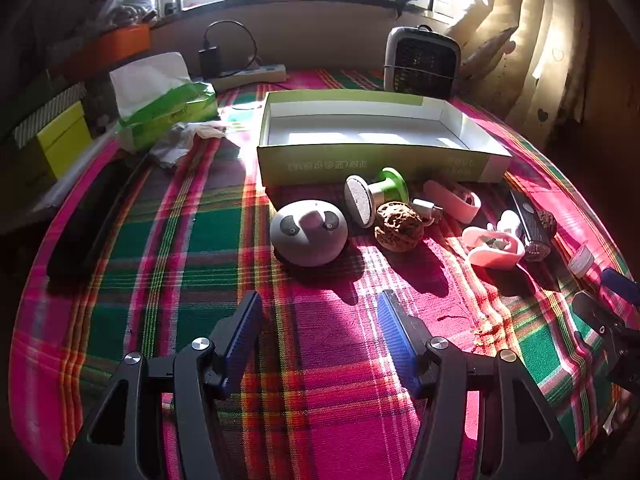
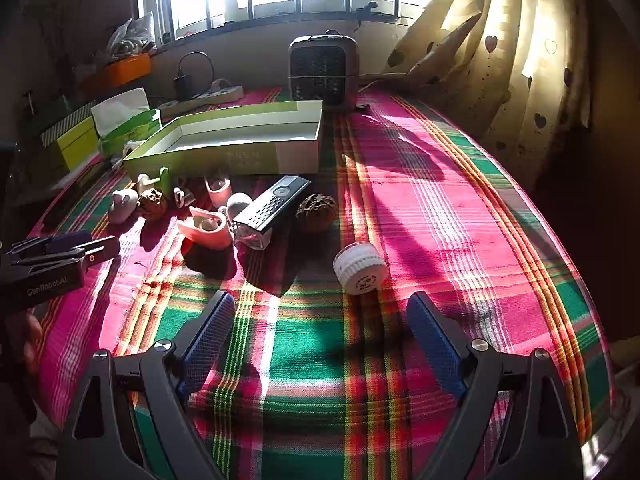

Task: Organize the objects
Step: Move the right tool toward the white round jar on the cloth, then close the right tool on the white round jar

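A plaid cloth [image 1: 320,360] in pink, green and red covers the table, and on it, toward the window, lies the open green-and-white box [image 1: 376,160], shallow and with nothing inside. Behind the box's far right corner stands a small grey fan heater [image 1: 422,60]; left of the box sits a green tissue pack [image 1: 168,100].

Just in front of the box the loose things lie in a row. The round grey panda-faced gadget [image 1: 308,234] is off its left front. A green-handled foot file [image 1: 372,196] lies close against the box's front wall, a wrinkled brown walnut [image 1: 398,230] touching it. Two pale pink clips [image 1: 494,246] are right of that, then a black remote-like device [image 2: 272,204], a second walnut [image 2: 317,207] beside it. A white ribbed cap [image 2: 360,267] lies farthest from the box.

The left gripper [image 1: 320,320] hovers over bare cloth before the panda gadget, jaws apart and holding nothing. The right gripper [image 2: 320,320] has its jaws wide apart just short of the cap.
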The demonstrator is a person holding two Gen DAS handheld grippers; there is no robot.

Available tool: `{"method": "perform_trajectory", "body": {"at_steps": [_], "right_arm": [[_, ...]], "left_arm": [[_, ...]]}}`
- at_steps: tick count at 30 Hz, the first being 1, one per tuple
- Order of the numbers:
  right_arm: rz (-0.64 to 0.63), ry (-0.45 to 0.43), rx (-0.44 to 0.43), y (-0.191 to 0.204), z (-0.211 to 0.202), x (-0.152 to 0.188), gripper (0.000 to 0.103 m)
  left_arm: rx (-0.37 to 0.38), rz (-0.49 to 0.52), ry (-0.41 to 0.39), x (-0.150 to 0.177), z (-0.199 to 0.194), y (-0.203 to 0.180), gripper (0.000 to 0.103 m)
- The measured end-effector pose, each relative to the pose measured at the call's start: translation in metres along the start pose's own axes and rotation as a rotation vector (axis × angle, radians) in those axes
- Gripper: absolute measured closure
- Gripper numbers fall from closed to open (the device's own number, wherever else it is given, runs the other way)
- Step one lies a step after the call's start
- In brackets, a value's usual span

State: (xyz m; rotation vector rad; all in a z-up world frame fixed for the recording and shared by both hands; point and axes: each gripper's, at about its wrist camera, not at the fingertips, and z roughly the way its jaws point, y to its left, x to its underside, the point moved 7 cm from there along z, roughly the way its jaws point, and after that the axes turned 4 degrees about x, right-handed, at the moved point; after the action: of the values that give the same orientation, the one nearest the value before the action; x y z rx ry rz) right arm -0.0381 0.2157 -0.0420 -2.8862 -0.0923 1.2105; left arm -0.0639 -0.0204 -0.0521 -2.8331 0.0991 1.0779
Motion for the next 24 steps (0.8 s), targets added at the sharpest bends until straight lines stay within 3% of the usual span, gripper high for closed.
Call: {"method": "perform_trajectory", "body": {"at_steps": [6, 14, 20, 24], "right_arm": [[0.011, 0.033, 0.049, -0.012, 0.015, -0.006, 0.015], [-0.024, 0.061, 0.043, -0.009, 0.026, -0.013, 0.017], [-0.019, 0.071, 0.025, -0.008, 0.03, -0.013, 0.023], [-0.019, 0.065, 0.021, -0.008, 0.029, -0.016, 0.035]], "left_arm": [[0.028, -0.041, 0.018, -0.011, 0.006, 0.01, 0.045], [0.049, -0.051, 0.025, -0.024, 0.019, 0.015, 0.045], [0.04, -0.053, 0.035, -0.034, 0.027, 0.018, 0.045], [0.043, -0.068, 0.045, -0.038, 0.03, 0.019, 0.045]]}}
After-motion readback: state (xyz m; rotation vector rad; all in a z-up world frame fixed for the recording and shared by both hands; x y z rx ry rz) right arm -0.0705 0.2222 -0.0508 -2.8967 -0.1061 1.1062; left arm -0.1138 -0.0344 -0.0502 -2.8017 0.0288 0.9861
